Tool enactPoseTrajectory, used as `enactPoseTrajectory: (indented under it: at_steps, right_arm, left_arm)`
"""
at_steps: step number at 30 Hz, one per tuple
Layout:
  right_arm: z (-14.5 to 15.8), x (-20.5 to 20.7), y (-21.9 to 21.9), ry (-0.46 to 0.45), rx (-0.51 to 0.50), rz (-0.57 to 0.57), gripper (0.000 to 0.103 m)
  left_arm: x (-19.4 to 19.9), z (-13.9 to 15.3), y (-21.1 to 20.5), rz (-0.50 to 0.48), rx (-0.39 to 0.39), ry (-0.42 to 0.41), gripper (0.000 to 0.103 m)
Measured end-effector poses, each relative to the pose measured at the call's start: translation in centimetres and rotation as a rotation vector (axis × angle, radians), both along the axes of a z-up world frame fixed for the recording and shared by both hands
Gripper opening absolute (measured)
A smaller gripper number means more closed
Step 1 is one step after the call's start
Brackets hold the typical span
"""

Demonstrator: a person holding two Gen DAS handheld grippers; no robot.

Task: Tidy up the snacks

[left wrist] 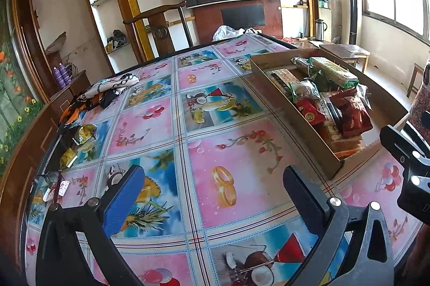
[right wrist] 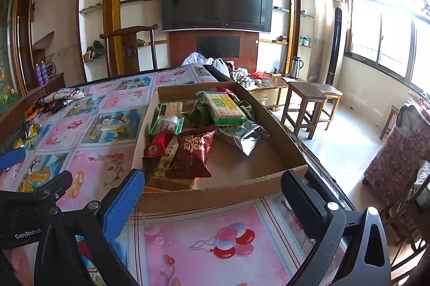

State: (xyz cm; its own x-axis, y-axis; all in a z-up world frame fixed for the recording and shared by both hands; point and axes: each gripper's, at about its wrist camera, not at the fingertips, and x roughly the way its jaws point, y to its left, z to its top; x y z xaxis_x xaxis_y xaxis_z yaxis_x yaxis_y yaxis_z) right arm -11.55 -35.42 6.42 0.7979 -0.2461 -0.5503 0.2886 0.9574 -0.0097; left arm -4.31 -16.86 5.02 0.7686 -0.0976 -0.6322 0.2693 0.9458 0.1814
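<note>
Both empty and spread wide, the left tongs [left wrist: 212,205] sit nearer the loose yellow packets [left wrist: 83,134] lying far to their left on the desk [left wrist: 242,151] than the right tongs [right wrist: 212,201], which face the cardboard box [right wrist: 282,149].

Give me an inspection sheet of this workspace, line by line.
Surface: table under a glossy patterned cloth of pink and blue squares.
Job's things: cardboard box at the table's right side, holding snack packets, among them a dark red packet, a green-and-white packet and a silver packet; yellow snack packets loose at the left edge.
Clutter: patterned cloth, glasses.
Grippers: left gripper and right gripper open, holding nothing.
Cables: nothing seen on the table.
Surroundings: wall television, wooden chair, stools, bright window.
</note>
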Motion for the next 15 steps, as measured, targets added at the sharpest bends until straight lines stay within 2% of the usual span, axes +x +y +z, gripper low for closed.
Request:
enactPoseTrajectory:
  at_steps: [15]
  right_arm:
    - [-0.07,0.0,-0.2,0.001,0.009,0.005,0.103]
  left_arm:
    - [-0.05,-0.17,-0.42,-0.001,0.028,-0.004,0.102]
